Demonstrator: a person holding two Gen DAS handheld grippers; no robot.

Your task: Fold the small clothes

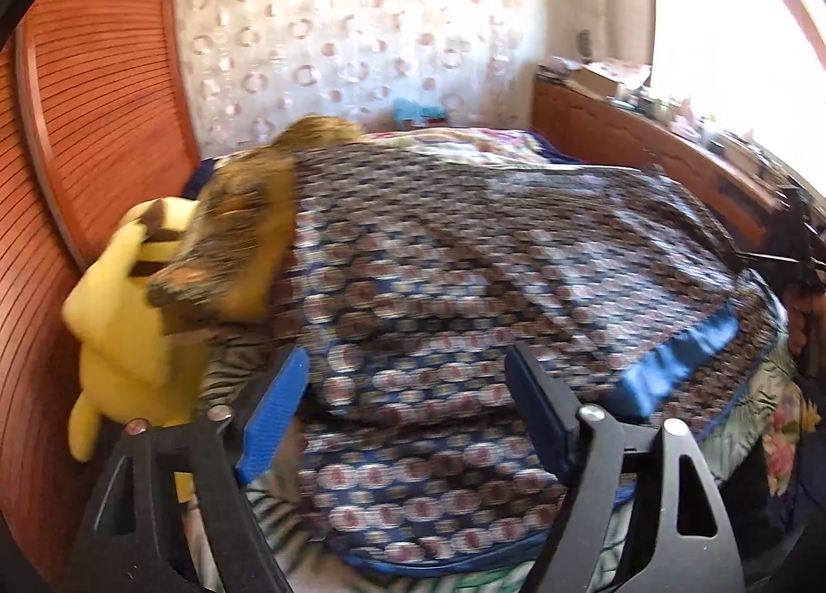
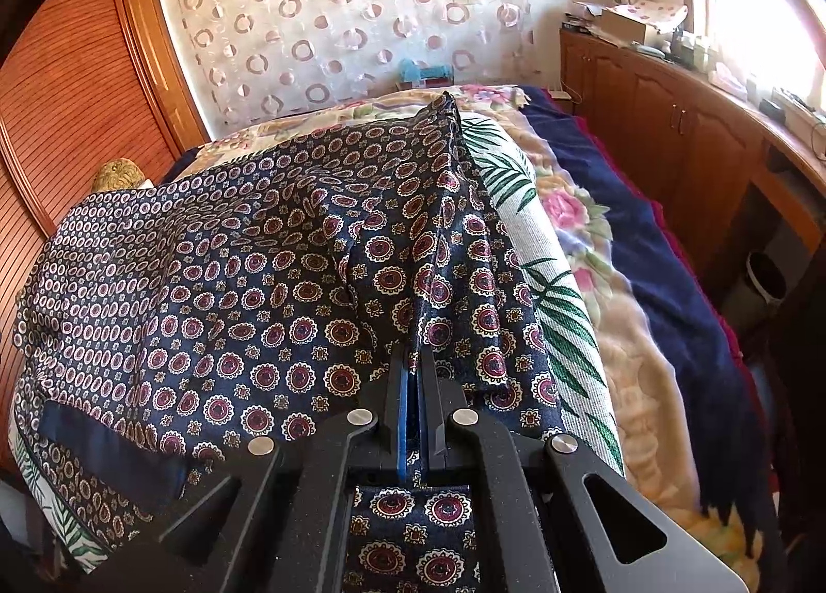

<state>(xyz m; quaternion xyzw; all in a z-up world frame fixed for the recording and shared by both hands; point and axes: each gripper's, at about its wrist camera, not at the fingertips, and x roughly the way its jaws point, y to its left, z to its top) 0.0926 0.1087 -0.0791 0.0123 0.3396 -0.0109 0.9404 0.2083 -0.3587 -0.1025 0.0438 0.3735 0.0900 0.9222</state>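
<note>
On the bed (image 2: 593,211), right claw (image 2: 413,366) is clamping the patterned garment (image 2: 248,293); left claw (image 1: 408,386) is hanging apart, empty, risking a lopsided fold.

My left view is all smeared, so the round marks on the dark blue cloth (image 1: 464,257) look like fuzzy blobs. The yellow plush toy (image 1: 124,335) is half hidden behind a brown striped cushion (image 1: 232,242), and I cannot tell what that cushion really is. The small things on the wooden cabinet (image 2: 671,92) by the window are too tiny to name. The window (image 1: 733,25) is just white glare. My right gripper (image 2: 413,386) hides the bit of cloth it pinches. The bed (image 2: 593,231) runs off the bottom edge.
</note>
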